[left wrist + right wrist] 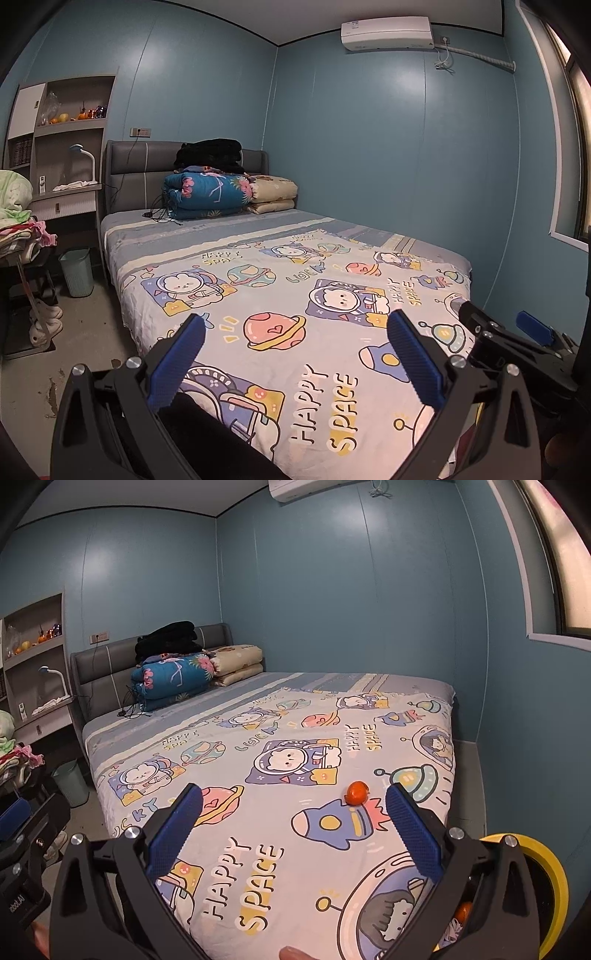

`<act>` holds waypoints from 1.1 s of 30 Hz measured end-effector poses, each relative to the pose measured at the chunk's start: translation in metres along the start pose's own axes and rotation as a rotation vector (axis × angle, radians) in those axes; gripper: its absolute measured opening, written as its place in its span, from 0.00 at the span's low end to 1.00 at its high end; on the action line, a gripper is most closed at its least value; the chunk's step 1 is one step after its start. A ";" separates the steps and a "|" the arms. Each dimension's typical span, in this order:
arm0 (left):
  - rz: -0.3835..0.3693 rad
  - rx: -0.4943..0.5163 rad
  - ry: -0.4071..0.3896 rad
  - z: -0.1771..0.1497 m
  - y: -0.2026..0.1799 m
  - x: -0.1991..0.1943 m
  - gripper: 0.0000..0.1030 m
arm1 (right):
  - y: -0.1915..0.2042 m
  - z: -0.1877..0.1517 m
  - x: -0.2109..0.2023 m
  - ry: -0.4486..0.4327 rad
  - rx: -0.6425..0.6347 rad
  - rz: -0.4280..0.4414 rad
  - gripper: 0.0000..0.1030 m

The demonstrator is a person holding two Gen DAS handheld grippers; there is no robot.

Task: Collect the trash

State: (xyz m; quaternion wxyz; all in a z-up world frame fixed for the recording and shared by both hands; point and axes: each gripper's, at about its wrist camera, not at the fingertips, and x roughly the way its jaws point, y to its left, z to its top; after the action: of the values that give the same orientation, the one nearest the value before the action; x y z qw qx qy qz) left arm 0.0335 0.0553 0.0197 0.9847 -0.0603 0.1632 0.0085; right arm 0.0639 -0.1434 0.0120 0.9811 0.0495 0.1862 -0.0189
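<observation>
A small orange tangerine peel point(357, 793) lies on the cartoon space-print bedsheet point(258, 812), just ahead of the right tongs point(293, 805), whose blue pads gape wide, empty. The left tongs point(295, 334) also hang open over the bed. A pale green ribbed plastic bin point(77, 272) stands on the floor beside the bed

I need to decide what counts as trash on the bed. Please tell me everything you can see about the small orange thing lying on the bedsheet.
The small orange thing shows only in the right wrist view. It is rounded, bright orange and slightly glossy, with a ragged flap at its upper right, so it looks like a mandarin or its peel; I cannot tell which. It rests on the cartoon-print bedsheet, at the nose of a printed rocket, towards the bed's right side. Nothing else touches it. The open right gripper is short of it.
</observation>
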 end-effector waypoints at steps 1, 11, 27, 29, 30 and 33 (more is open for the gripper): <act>0.002 0.003 -0.002 0.000 -0.001 -0.001 0.92 | 0.000 -0.001 0.000 0.003 0.003 -0.002 0.92; 0.012 0.022 -0.006 -0.001 -0.004 -0.001 0.92 | 0.001 -0.005 0.003 0.021 0.012 -0.002 0.92; 0.008 0.027 0.010 -0.003 -0.006 -0.002 0.92 | -0.003 -0.005 0.004 0.042 0.030 -0.003 0.92; 0.008 0.027 0.011 -0.002 -0.005 -0.003 0.92 | -0.004 -0.005 0.005 0.047 0.033 -0.002 0.92; 0.007 0.026 0.010 -0.002 -0.005 -0.003 0.92 | -0.004 -0.005 0.005 0.049 0.034 -0.005 0.92; 0.003 0.025 0.014 -0.002 -0.005 -0.003 0.92 | -0.004 -0.005 0.006 0.054 0.036 -0.008 0.92</act>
State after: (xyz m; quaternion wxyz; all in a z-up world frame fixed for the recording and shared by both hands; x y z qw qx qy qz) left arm 0.0305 0.0503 0.0194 0.9842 -0.0479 0.1701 0.0075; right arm 0.0671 -0.1472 0.0047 0.9745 0.0670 0.2125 -0.0249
